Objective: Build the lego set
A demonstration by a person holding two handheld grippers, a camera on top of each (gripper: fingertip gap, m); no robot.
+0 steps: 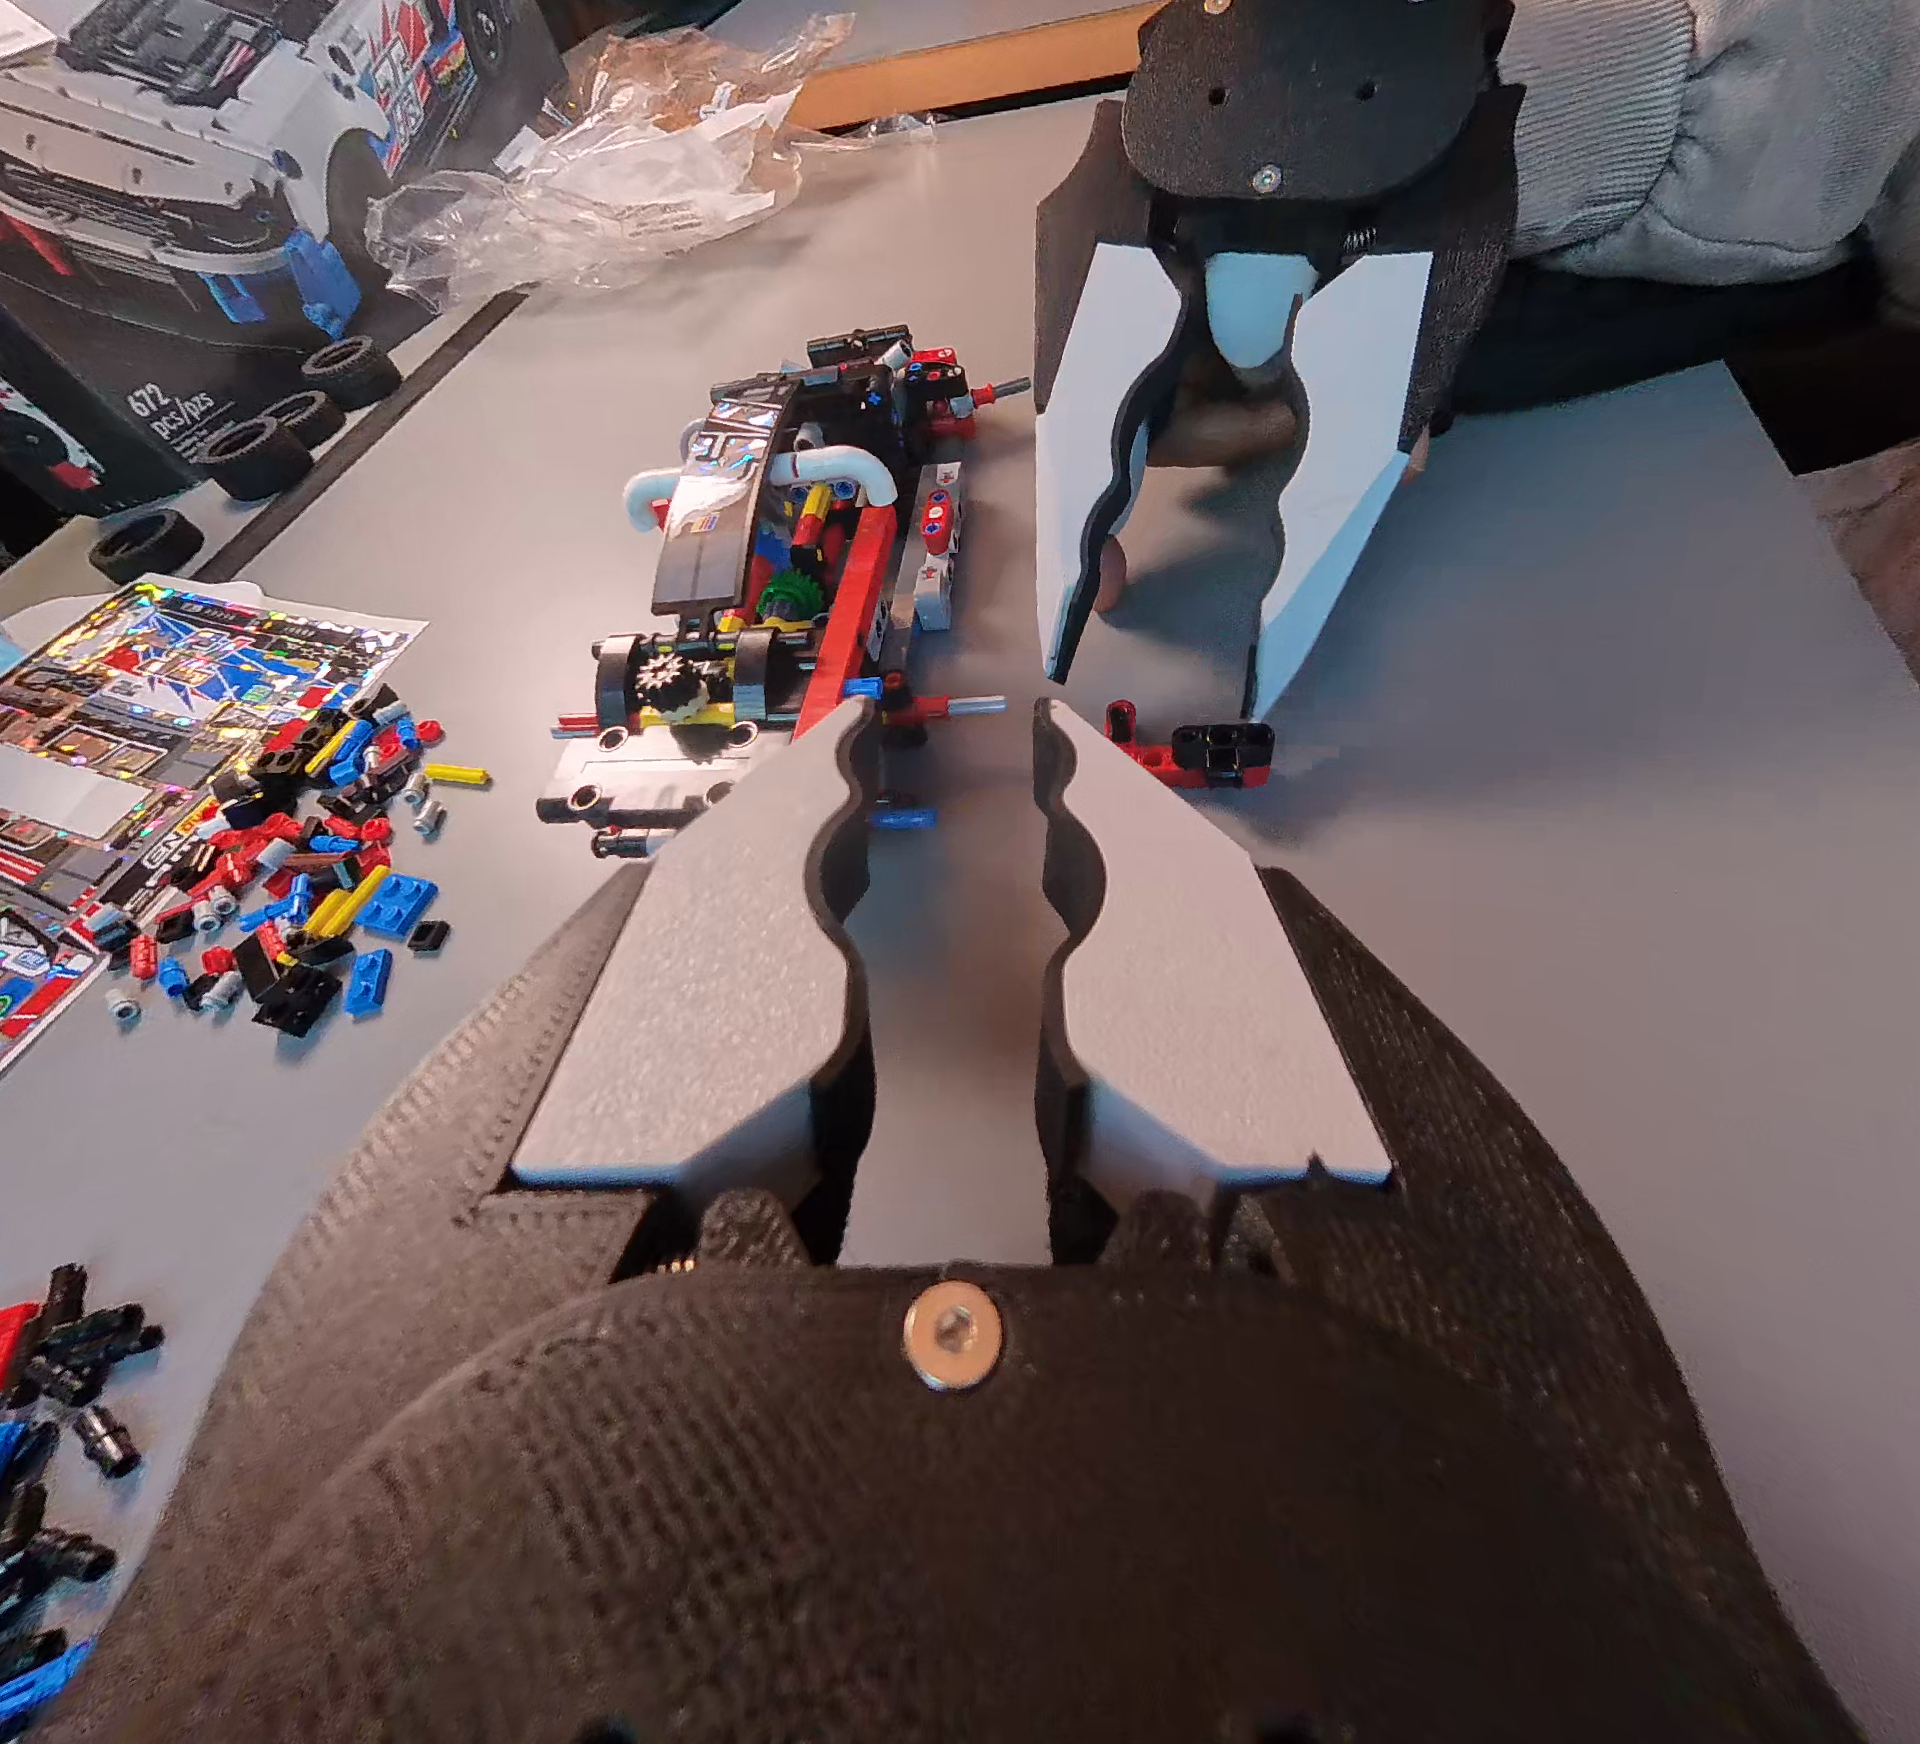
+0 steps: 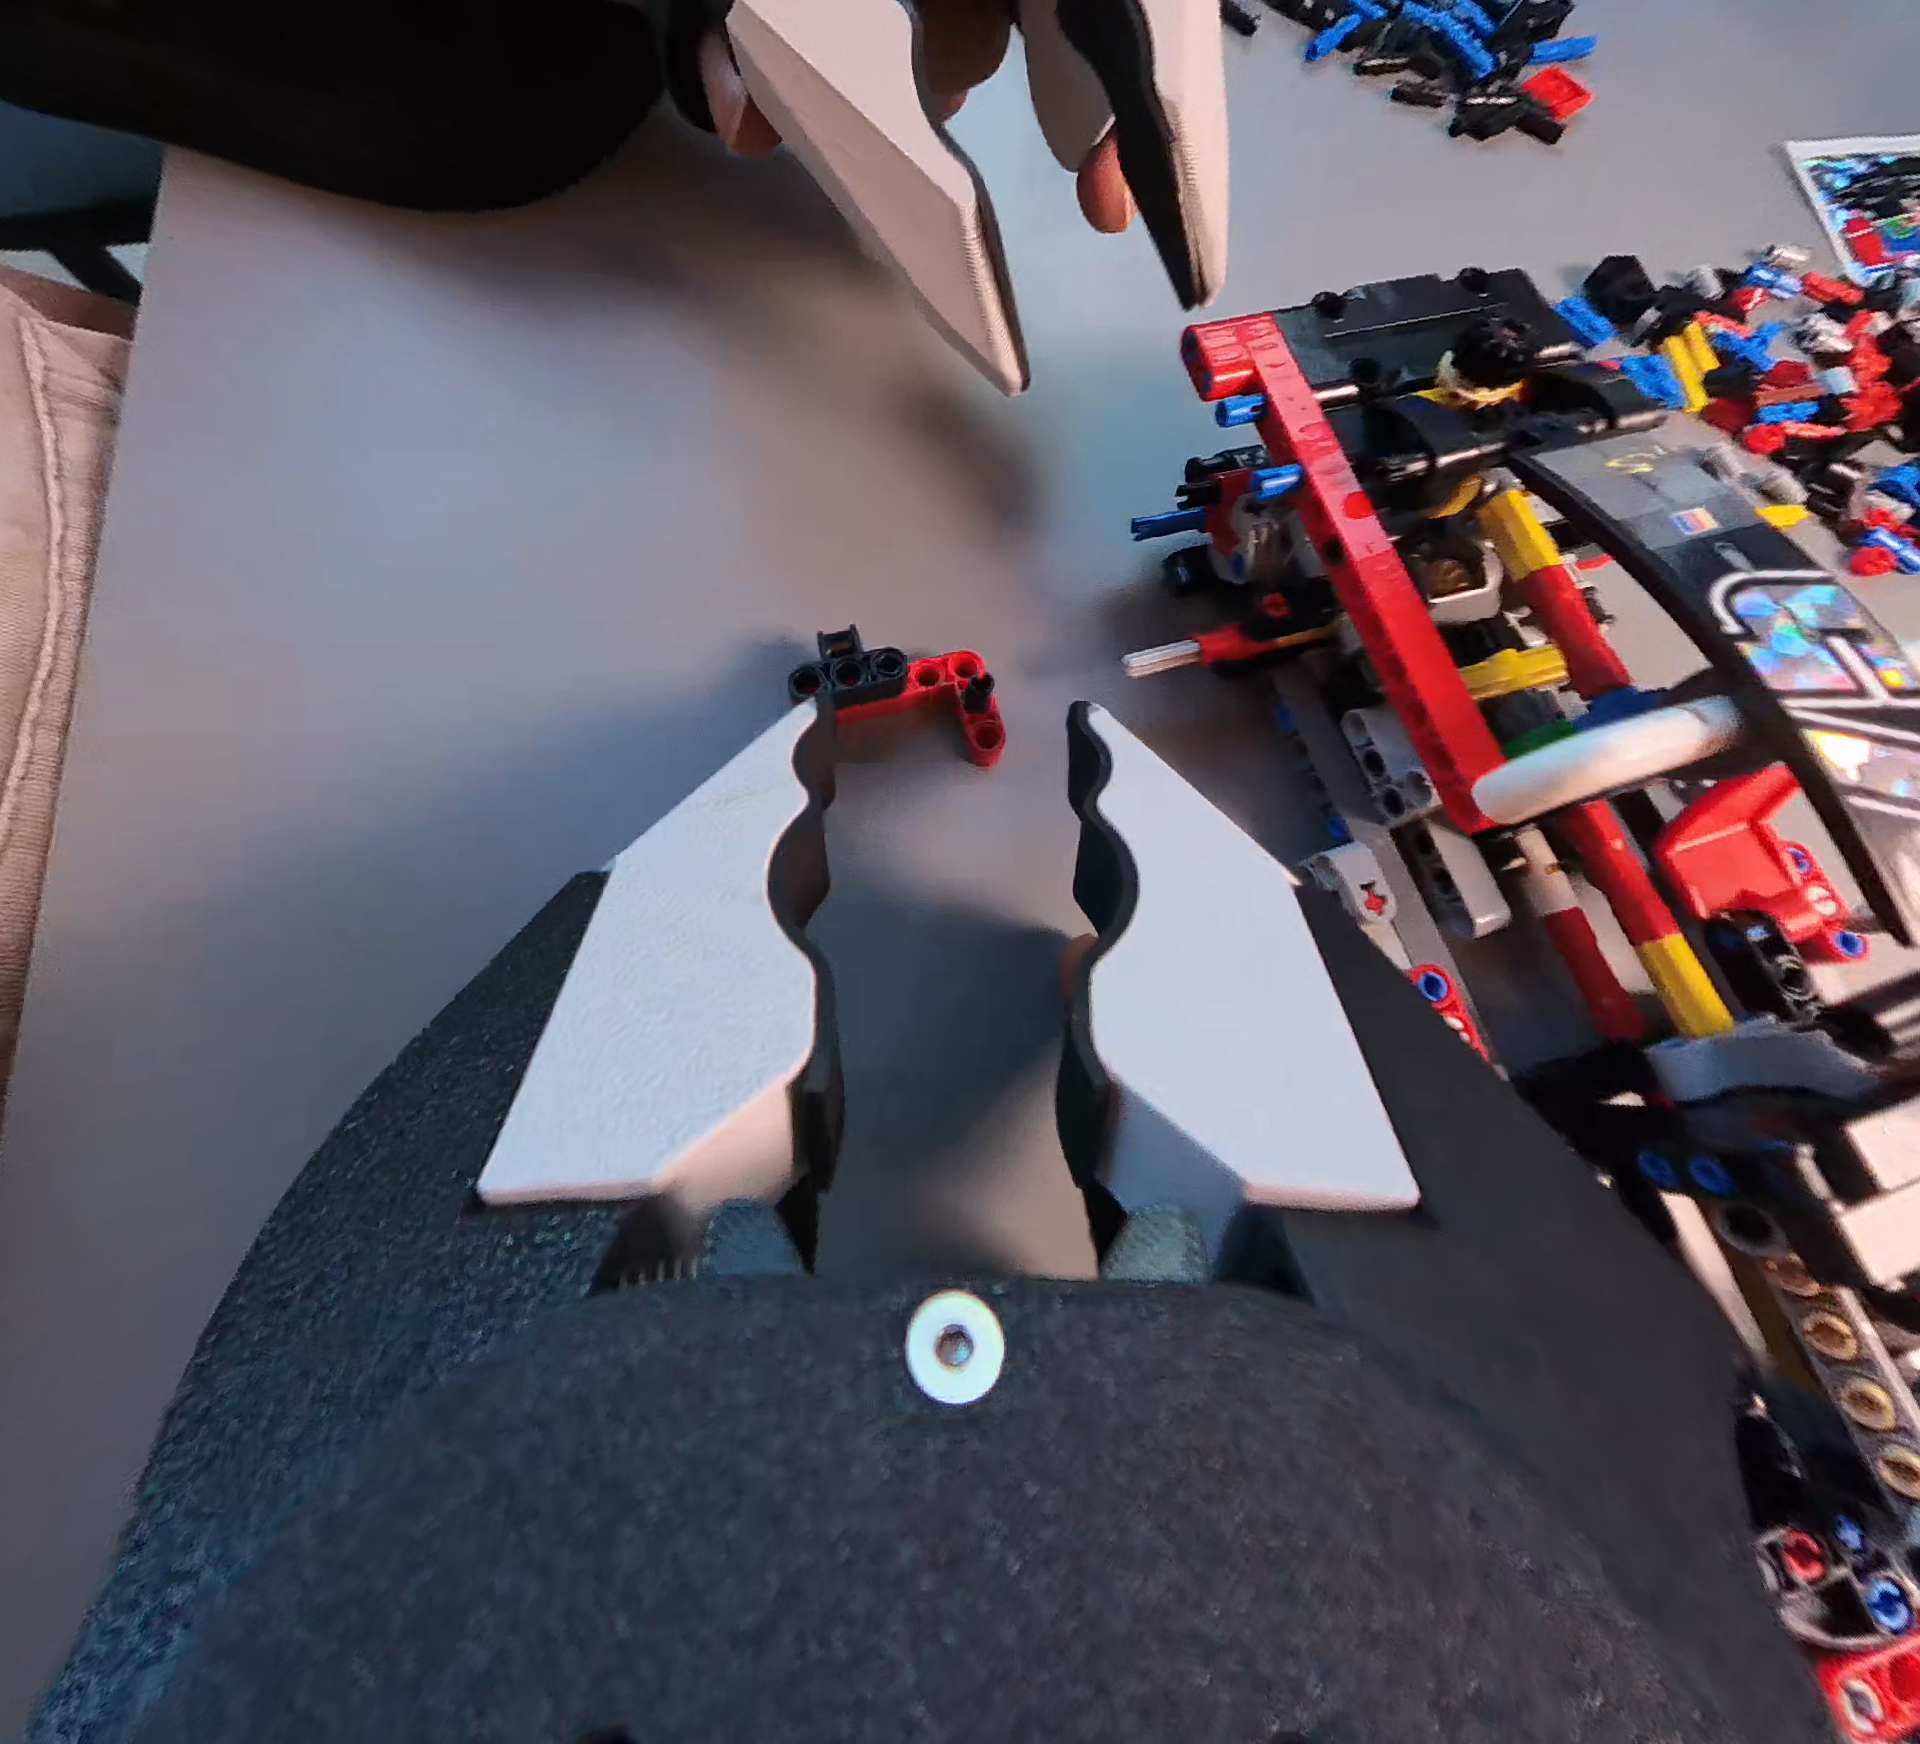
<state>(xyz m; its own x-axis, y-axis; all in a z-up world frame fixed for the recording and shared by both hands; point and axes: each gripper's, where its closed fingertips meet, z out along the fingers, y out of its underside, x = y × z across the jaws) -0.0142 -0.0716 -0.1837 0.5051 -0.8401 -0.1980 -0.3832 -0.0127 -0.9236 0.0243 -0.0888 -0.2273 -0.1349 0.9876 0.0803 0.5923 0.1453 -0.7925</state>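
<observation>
Between two spread claws, on bare grey table: a small red-and-black piece waiting to be picked up.

On the table point(image 1: 1507, 863) beside the half-built car point(image 1: 790, 572), lay the small red-and-black piece point(image 2: 904, 692), just ahead of the right claw point(image 2: 951, 723), spread wide and holding nothing. Opposite, hovered the left claw point(image 1: 951, 723), likewise spread and empty, near the car's red side beam point(image 2: 1361, 572). Judged as the pick-up step of a sub-part: next called for closing the right claw squarely on the piece, then carrying it to the car. Farther off: loose bricks point(image 1: 301, 873), a sticker sheet point(image 1: 135, 707), spare tyres point(image 1: 260, 447), torn bags point(image 1: 623, 167), the set's box point(image 1: 208, 84). Printed writing seen on box and claw tag, left unquoted.
</observation>
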